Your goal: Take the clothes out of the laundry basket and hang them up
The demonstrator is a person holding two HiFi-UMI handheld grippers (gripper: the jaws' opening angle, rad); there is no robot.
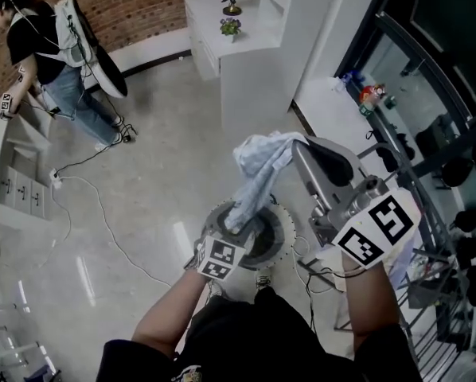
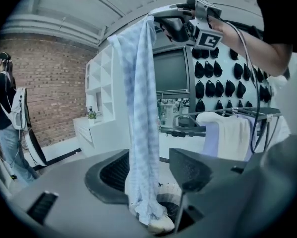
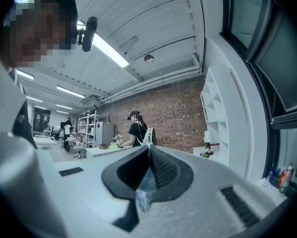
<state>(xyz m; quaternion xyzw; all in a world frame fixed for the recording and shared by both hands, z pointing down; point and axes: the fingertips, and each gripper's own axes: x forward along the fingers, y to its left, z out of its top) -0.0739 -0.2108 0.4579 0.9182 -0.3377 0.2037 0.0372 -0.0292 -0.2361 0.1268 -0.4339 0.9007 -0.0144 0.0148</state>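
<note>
Main worry rn: the right gripper has its jaws pressed together on only a tiny corner of the pale blue checked garment. In the right gripper view just a thin sliver of fabric pokes out between the pads. It's held up high and the whole length hangs off that one pinch, so imo a tug or a snag could pull it straight out.

The left gripper is no backup. Its jaws are spread wide, and the cloth hangs down btw them w/o either pad pressing on it. If it closes too low it probably bunches the fabric instead of spreading it for hanging.

The garment's bottom end looks like it reaches down to the laundry basket, so it could catch on the rim.

Stuff I can't make out:
- whether the hem is fully out of the basket, and if more clothes are in there; the cloth and left gripper cover the opening
- what kind of garment it is, it's all bunched up
- the drying rack shows only partly, w/ a white cloth on it, so free space is unclear
- a pale lump under the hem, maybe a shoe
</note>
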